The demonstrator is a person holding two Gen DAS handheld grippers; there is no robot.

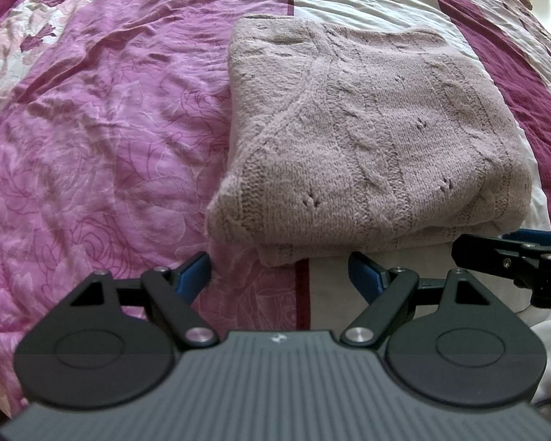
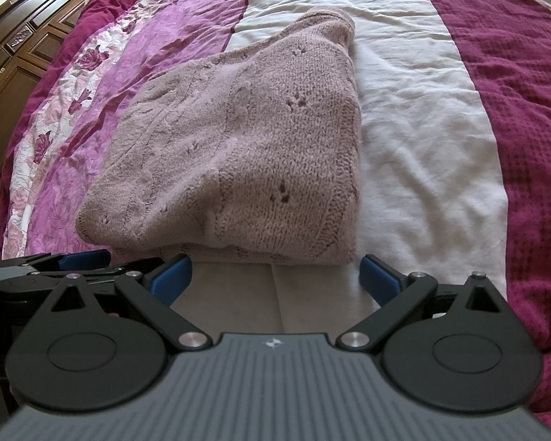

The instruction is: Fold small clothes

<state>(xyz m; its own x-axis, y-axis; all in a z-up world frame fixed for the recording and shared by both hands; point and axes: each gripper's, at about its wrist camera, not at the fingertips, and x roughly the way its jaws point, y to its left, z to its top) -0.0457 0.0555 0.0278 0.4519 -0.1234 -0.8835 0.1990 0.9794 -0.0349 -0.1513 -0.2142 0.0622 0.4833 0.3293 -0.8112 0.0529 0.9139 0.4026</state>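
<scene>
One folded sweater (image 1: 371,139) on striped bedspread (image 1: 92,128)

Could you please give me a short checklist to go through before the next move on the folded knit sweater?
1. Left gripper open and holding nothing: ok.
2. Right gripper open and holding nothing: ok.
3. Both grippers short of the knit sweater's near edge, not touching it: ok.
4. Sweater folded into a compact stack on the bedspread: ok.
5. Edges lined up: not ok, a lower layer sticks out along the near edge.
6. Sleeves fully tucked inside: cannot tell.
</scene>
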